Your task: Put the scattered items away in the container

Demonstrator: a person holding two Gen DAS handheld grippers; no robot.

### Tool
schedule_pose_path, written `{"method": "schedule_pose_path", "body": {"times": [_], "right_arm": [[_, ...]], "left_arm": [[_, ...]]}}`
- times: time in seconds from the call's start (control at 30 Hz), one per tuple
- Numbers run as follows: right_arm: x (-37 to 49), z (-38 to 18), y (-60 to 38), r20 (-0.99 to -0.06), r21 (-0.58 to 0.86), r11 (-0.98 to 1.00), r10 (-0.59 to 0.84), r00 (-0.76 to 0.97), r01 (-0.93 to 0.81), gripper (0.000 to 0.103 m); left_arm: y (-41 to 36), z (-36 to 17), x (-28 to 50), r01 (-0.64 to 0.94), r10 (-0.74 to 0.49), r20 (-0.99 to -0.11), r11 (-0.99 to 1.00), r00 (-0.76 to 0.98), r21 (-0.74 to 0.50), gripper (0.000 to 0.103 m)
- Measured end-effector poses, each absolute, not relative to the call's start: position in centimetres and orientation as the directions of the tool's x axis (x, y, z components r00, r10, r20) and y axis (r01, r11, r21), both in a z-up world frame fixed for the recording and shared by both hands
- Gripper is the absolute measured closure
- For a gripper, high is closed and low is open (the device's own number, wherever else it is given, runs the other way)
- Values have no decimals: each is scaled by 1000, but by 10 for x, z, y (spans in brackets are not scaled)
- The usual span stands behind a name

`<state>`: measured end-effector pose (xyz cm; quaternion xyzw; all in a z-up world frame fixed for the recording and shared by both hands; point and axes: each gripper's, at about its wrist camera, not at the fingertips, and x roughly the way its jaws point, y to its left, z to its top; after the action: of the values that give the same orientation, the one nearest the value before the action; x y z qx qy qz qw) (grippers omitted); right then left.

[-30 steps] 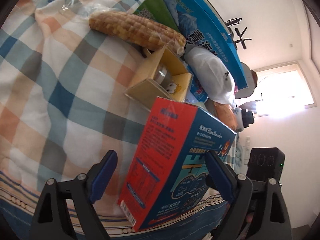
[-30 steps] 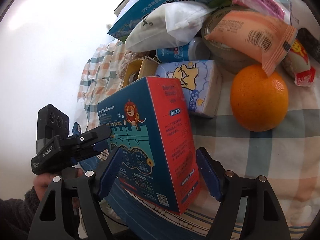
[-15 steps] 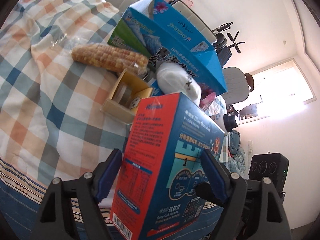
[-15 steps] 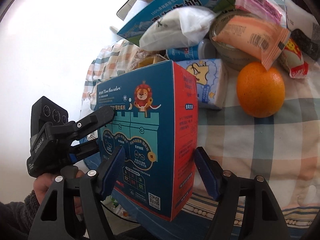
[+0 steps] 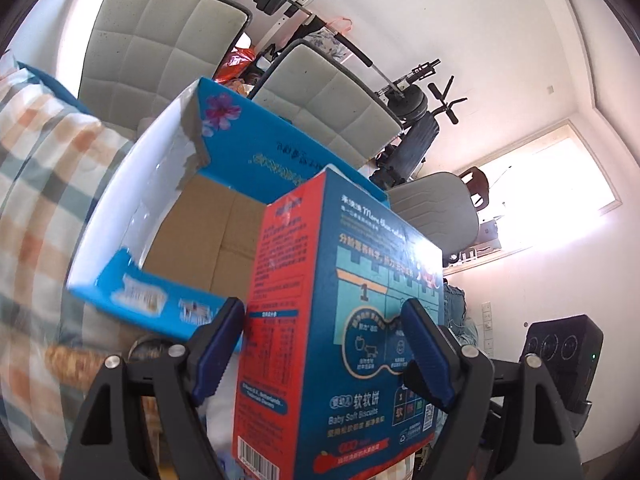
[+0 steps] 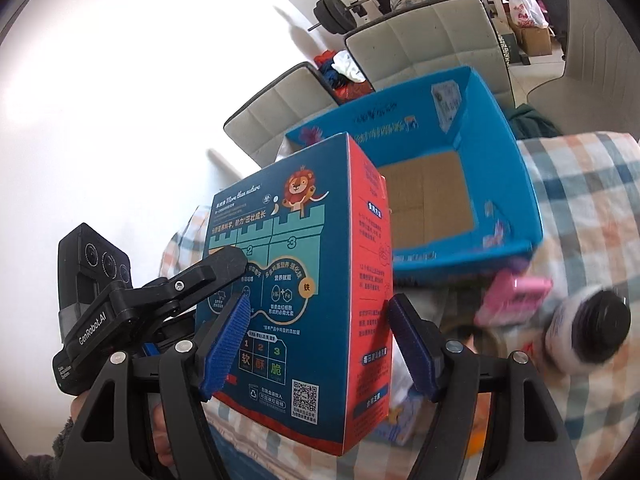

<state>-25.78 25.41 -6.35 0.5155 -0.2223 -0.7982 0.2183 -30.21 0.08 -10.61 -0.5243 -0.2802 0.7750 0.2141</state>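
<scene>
A blue and red baby biscuit box [image 5: 340, 320] is held upright between both grippers, lifted above the checked cloth. My left gripper [image 5: 320, 344] is shut on its sides, and my right gripper [image 6: 320, 336] is shut on it from the opposite side [image 6: 296, 280]. Behind it stands the open blue cardboard container [image 5: 240, 152], its brown floor bare; it also shows in the right wrist view [image 6: 500, 208]. The box is in front of the container's near wall, at about rim height.
A pink packet [image 6: 512, 292] and a dark-capped bottle [image 6: 588, 324] lie on the checked cloth [image 6: 592, 208] right of the box. A corn cob [image 5: 76, 360] lies low left. Padded chairs [image 5: 160, 48] and a weight bench [image 5: 404, 100] stand behind the table.
Both grippers have raised the biscuit box off the cloth and carried it toward the blue container. The scattered items have dropped low in both views; the container's inside now shows.
</scene>
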Motion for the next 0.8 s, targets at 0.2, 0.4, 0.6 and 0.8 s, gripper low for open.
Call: {"method": "schedule_pose_path", "body": {"times": [0.2,0.4,0.6,0.8], "right_arm": [[-354,-103,240,-767,563,-825,-545,-338,53,29],[-401,-164,229,-834,509,-861,-492,-248,-3,29],[-417,-190,219,-891,422,-907,-413,-189,-6,29],[-406,-162,232,-885,412,-911,-398,-240,-9,28]], "left_arm": [[9,-168,-389,41,591,-758,-781,-278,-624,21],[20,-229,-422,85,535,-825,-827,-180,-555,22],[20,-245,-422,105,533,-834,-830,-143,-548,22],[-11,-205,-403,121,559,-804,-800,-205,-587,14]]}}
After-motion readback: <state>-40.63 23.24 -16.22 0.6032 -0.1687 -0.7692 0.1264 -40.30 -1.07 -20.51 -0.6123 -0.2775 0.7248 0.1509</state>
